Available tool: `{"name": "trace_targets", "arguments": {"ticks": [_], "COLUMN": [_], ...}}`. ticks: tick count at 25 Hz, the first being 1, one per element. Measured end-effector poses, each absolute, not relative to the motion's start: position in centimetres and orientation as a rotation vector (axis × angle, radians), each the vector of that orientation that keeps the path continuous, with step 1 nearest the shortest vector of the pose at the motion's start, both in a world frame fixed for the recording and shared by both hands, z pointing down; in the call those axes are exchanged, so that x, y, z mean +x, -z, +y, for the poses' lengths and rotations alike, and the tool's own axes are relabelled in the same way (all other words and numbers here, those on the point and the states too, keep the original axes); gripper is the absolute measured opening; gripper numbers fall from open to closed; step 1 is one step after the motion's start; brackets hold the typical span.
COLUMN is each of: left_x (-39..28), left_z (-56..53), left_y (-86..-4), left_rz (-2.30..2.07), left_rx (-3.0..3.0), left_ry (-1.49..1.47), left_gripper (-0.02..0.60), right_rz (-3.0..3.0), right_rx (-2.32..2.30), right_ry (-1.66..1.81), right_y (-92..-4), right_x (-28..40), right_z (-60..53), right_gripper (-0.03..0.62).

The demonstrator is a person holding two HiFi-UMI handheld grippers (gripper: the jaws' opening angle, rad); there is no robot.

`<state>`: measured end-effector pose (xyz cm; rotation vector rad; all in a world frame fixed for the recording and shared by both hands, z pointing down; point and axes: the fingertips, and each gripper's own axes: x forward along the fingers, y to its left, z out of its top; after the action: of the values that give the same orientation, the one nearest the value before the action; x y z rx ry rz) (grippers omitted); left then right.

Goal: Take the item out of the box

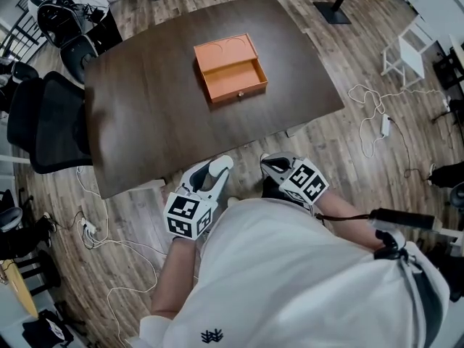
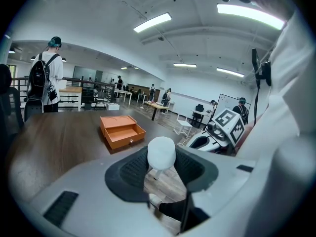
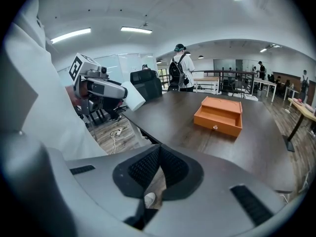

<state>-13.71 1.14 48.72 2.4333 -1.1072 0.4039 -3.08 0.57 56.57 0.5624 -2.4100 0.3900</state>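
Wood-plank floor (image 1: 348,158) lay under the person, whose white sleeve (image 1: 290,267) filled the bottom of the head view. Both tools hung over that floor, just short of the bench's near edge. The left tool (image 1: 212,171) had its jaws spread fairly wide and pressed on a white rounded item (image 2: 161,153), which sat high between the pads, clear of the floor and outside the box. The right tool (image 1: 274,167) was just beside it, jaws brought together at the tips with nothing between them; through the gap lower down its own view showed planks and the toe of a pale shoe (image 3: 149,199).

Past the tools stretched the dark wooden bench (image 1: 159,100). The orange box (image 1: 230,67) stood toward the bench's far side, well apart from both tools. Its drawer (image 1: 233,78) was pulled out toward the person, the orange inside in view and a small knob on the front.

A black office chair (image 1: 43,122) was pushed against the bench's left edge. White cables (image 1: 373,111) trailed over the floor to the right of the bench, more cable and a power strip (image 1: 90,229) lay to the left, and a small white stand (image 1: 406,56) stood farther right. Beyond the bench, a person with a black backpack (image 2: 48,80) stood facing away, with desks and other people deep in the room.
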Motion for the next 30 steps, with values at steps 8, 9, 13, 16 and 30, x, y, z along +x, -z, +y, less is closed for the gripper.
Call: {"name": "trace_targets", "arguments": {"ticks": [8,9,13,16,30], "left_x": [-14.0,-14.2,-14.6,-14.2,-13.1], "left_z": [1.4,1.4,1.6,1.6,0.0], "left_y": [-49.7,-49.9,-50.3,-50.4,-51.6], "left_rz": [-1.094,-1.094,-1.098,-1.090,-1.073], "left_rx": [2.436,2.435,2.423,2.421,2.406], "left_ry": [-0.409,-0.408,-0.410,-0.415,-0.440], "left_gripper": [0.166,0.166,0.166,0.166,0.166], "right_rz": [-2.407,-2.405,-2.403,-2.400,-2.394], "right_rx": [0.568,0.566,0.548,0.544,0.524], "right_ry": [-0.386,-0.384,-0.385,-0.390,-0.417], "right_y": [-57.3,-57.5,-57.8,-57.7,-58.4], "right_x": [-3.4,-3.5,-4.0,-3.9,-3.2], "right_z": [0.9,0.9,1.0,1.0,-0.2], "right_gripper": [0.002,0.002,0.002,0.002,0.002]}}
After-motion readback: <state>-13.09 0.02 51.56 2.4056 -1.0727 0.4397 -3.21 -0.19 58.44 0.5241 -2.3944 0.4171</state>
